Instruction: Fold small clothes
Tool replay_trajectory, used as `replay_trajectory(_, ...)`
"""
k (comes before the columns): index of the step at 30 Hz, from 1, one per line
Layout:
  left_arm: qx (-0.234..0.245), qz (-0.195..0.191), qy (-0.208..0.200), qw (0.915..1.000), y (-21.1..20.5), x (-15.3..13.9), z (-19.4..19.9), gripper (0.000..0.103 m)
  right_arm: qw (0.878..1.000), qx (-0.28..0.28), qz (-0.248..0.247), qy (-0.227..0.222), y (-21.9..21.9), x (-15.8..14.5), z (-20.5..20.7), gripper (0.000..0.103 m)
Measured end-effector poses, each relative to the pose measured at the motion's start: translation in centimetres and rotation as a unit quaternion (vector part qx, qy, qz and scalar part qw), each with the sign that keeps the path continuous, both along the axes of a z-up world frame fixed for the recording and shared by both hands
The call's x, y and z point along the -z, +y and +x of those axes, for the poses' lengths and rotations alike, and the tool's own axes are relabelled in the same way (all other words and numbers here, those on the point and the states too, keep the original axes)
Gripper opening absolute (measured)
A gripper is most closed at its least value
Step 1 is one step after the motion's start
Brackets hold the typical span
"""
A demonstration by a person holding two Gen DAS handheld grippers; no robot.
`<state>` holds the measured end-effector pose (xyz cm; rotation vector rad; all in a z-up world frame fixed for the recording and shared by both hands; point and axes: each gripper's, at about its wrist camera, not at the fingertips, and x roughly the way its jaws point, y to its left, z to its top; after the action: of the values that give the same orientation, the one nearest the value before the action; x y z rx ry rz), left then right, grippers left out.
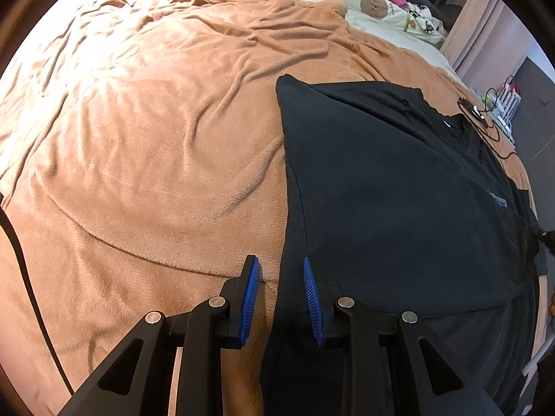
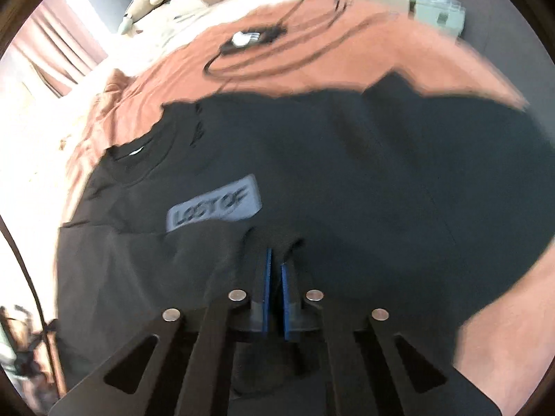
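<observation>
- black t-shirt spread on a tan blanket over the bed, grey printed patch on the chest.
- left gripper parted, blue pads either side of the shirt's edge, not pressing it.
- right gripper pressed together, a bunched fold of black cloth around its tips; whether pinched, cannot tell.
- right view blurred.
- black cable looped on the blanket beyond the shirt; pillows further off.
</observation>
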<state>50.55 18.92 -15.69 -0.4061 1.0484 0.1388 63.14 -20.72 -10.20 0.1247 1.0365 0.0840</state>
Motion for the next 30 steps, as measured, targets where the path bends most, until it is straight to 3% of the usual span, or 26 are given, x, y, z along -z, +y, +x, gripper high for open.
replay_trajectory(5, -0.001, -0.005, -0.002, 1.0000, 0.1, 0.0, 0.0, 0.022, 0.995, 0.017, -0.065, -0.078, -0.6, -3.9, -1.7, 0.000)
replay_trajectory(7, -0.003, -0.009, -0.005, 0.9999, 0.2, -0.2, -0.1, 0.022, 0.995, 0.010, -0.065, -0.078, -0.6, -4.3, -1.9, 0.001)
replay_trajectory(9, -0.008, -0.012, -0.010, 0.9999, 0.5, -0.5, -0.2, 0.022, 0.997, -0.003, -0.058, -0.049, -0.5, -3.7, -1.5, 0.003)
replay_trajectory(11, -0.012, -0.016, -0.015, 0.9997, 0.8, -0.8, -0.3, 0.022, 0.999, -0.017, -0.039, -0.010, -0.2, -2.4, -0.9, 0.015)
replay_trajectory(13, -0.015, -0.023, -0.013, 0.9995, 1.1, -1.0, -0.3, 0.022, 0.999, -0.026, -0.033, 0.006, 0.1, -1.2, -0.6, 0.047)
replay_trajectory(15, -0.022, -0.030, -0.016, 0.9992, 1.7, -1.7, -0.3, 0.023, 0.999, -0.026, -0.030, 0.006, -0.1, -0.7, -0.2, 0.059)
replay_trajectory(19, -0.029, -0.029, -0.020, 0.9990, 2.6, -2.6, -0.3, 0.030, 0.999, -0.025, -0.007, 0.024, -0.5, 1.3, 0.7, 0.059)
replay_trajectory(26, -0.021, -0.040, -0.008, 0.9990, 4.4, -2.7, 2.4, 0.030, 0.998, -0.044, 0.012, 0.045, -0.9, 3.3, 2.0, 0.059)
replay_trajectory(30, -0.007, -0.032, -0.001, 0.9995, 4.7, -2.7, 4.5, 0.030, 0.997, -0.053, 0.040, 0.044, -1.1, 3.9, 2.3, 0.047)
